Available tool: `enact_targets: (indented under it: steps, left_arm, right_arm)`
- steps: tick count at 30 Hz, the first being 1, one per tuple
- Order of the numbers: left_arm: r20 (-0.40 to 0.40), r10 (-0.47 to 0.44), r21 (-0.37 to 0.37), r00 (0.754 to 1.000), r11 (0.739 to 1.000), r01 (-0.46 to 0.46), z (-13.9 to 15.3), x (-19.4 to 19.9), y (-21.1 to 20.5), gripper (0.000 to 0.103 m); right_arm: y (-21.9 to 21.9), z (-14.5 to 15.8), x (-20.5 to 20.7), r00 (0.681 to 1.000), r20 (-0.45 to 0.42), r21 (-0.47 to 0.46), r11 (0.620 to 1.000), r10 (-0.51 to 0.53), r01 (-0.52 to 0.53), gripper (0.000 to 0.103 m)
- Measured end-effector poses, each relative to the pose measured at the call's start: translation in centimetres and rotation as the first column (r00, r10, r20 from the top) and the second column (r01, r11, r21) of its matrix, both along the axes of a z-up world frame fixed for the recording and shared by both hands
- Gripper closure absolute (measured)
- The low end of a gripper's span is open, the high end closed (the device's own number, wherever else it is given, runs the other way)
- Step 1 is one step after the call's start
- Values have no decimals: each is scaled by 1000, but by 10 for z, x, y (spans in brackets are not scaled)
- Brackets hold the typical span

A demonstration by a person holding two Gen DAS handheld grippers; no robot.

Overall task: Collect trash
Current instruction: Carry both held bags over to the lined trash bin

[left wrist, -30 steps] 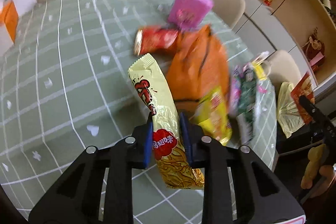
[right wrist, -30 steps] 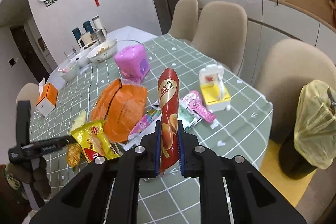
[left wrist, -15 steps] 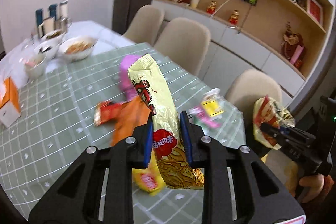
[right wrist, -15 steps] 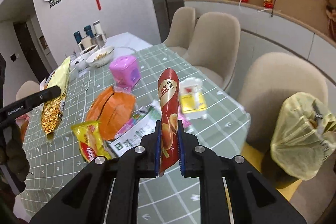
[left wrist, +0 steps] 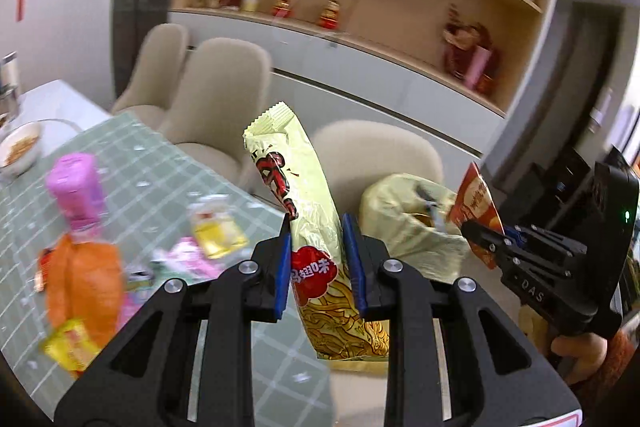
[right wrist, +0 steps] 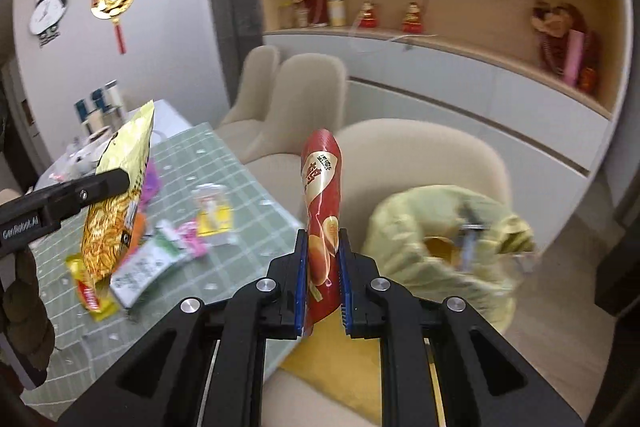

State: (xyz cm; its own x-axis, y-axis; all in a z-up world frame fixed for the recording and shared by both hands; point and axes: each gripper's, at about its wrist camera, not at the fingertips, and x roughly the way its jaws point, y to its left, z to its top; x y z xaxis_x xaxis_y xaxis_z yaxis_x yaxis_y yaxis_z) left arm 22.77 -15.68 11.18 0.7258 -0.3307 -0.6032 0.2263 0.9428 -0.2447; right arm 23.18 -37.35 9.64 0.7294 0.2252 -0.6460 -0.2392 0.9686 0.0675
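Observation:
My left gripper (left wrist: 318, 263) is shut on a yellow noodle snack bag (left wrist: 308, 211), held upright in the air past the table's edge. My right gripper (right wrist: 323, 277) is shut on a red chip bag (right wrist: 322, 199), also upright. A bin lined with a yellow-green trash bag (right wrist: 408, 227) stands just right of and beyond the red bag; it also shows in the left wrist view (left wrist: 396, 219). The right gripper (left wrist: 486, 233) with its red bag (left wrist: 476, 203) shows in the left wrist view beside the bin. The left gripper's fingers (right wrist: 100, 187) and yellow bag (right wrist: 116, 195) show at left.
The green checked table (left wrist: 152, 179) holds more wrappers: an orange bag (left wrist: 84, 283), a pink container (left wrist: 78, 187), a small yellow packet (left wrist: 68, 347), a yellow-white pack (right wrist: 212, 207) and a white-green pack (right wrist: 148, 271). Beige chairs (right wrist: 420, 163) stand around the table's edge.
Both grippers have swung right, away from the table toward the lined bin, each still holding its bag. The bin now sits closer in both views.

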Motion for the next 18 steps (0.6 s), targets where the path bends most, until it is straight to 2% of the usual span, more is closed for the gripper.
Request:
enact_targets:
  steps: [6,11,15,18]
  left_arm:
    - [-30,-76,11,997,997,76,-15,26,-61,80]
    - [-68,-112,13,991,993,114,-30,52,-105,80]
    - [-88,-158,-63,984,986,153,-39,79,-129,80]
    - [-110,-223,-125,969,970,209,-46,107,-146,80]
  right_arm:
    - [-61,-8,17,997,-9,-3,997,-76,76,89]
    - [-99,-21,39,995,-22,2,995,-99,99,89]
    - [-130,-30,62,994,-24,11,994,-110,110,89]
    - [-151,-33,76,992,-14,18,992,-122,122,89]
